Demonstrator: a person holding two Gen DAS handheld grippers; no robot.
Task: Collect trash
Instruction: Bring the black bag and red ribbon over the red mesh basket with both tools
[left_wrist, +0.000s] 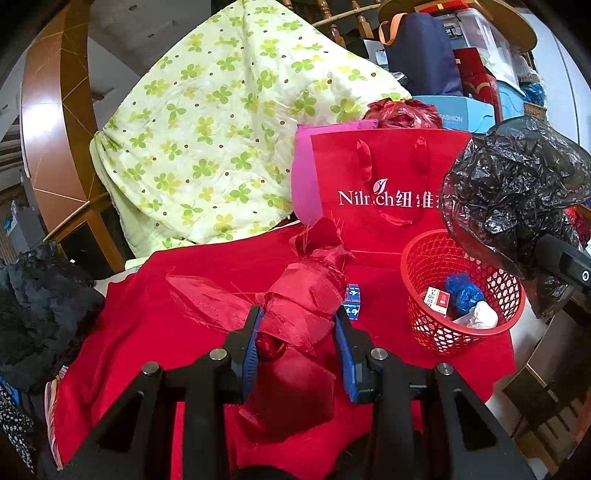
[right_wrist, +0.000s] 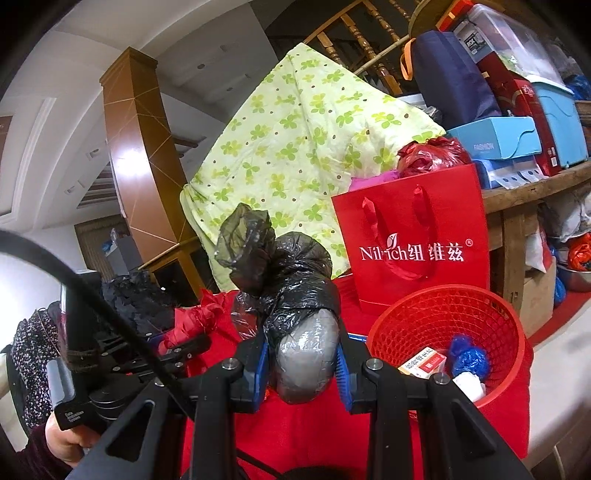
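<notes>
My left gripper is shut on a bundle of shiny red cloth, held just above the red tablecloth. A small blue box lies right behind the bundle. My right gripper is shut on a crumpled black plastic bag with a grey lump inside. That same black plastic bag hangs over the red mesh basket in the left wrist view. The red mesh basket holds a small carton, a blue wad and white paper. In the right wrist view the left gripper shows at lower left with red cloth in it.
A red paper gift bag stands behind the basket, stuffed with pink and red items. A green clover quilt is heaped at the back. Dark clothing lies at the left. Boxes and bags crowd a wooden shelf at right.
</notes>
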